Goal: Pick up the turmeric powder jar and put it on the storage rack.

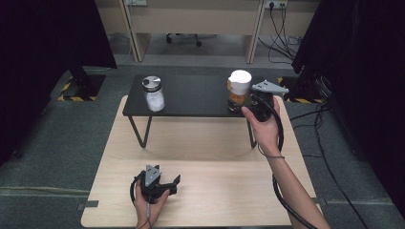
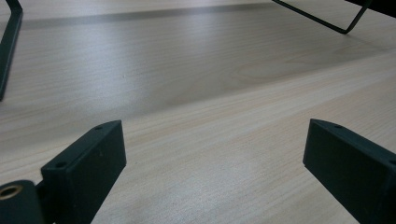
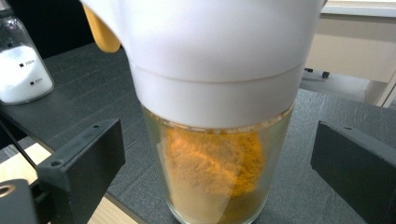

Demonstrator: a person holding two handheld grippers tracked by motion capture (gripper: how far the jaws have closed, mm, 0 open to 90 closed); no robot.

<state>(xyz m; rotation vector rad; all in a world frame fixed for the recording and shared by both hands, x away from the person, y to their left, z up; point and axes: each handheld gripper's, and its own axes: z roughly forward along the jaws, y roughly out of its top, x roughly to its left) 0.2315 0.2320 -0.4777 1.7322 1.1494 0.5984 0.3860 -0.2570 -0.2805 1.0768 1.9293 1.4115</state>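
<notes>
Right gripper (image 1: 248,102): its two black jaws are standing wide apart, one on each side of the spice jar (image 3: 215,154), with a clear gap between each pad and the glass; nothing is being clamped. The jar is standing upright on the right end of the low black shelf (image 1: 191,98), just ahead of the person's right hand (image 1: 265,126).

The jar is a clear glass body partly filled with orange-yellow powder and capped by a broad white lid (image 3: 210,56). It is likely to be rigid, smooth and slippery, breakable if dropped, and moderately light. The lid is flaring wider than the body, so the straight glass wall below the lid is looking like the better place to take hold, squarely across the middle.

Left gripper (image 1: 155,183): resting low on the wooden table (image 2: 196,140) near the front edge, jaws spread and holding nothing.

A second jar (image 1: 154,93), metal-capped and holding white grains, is standing well apart at the shelf's left end.
</notes>
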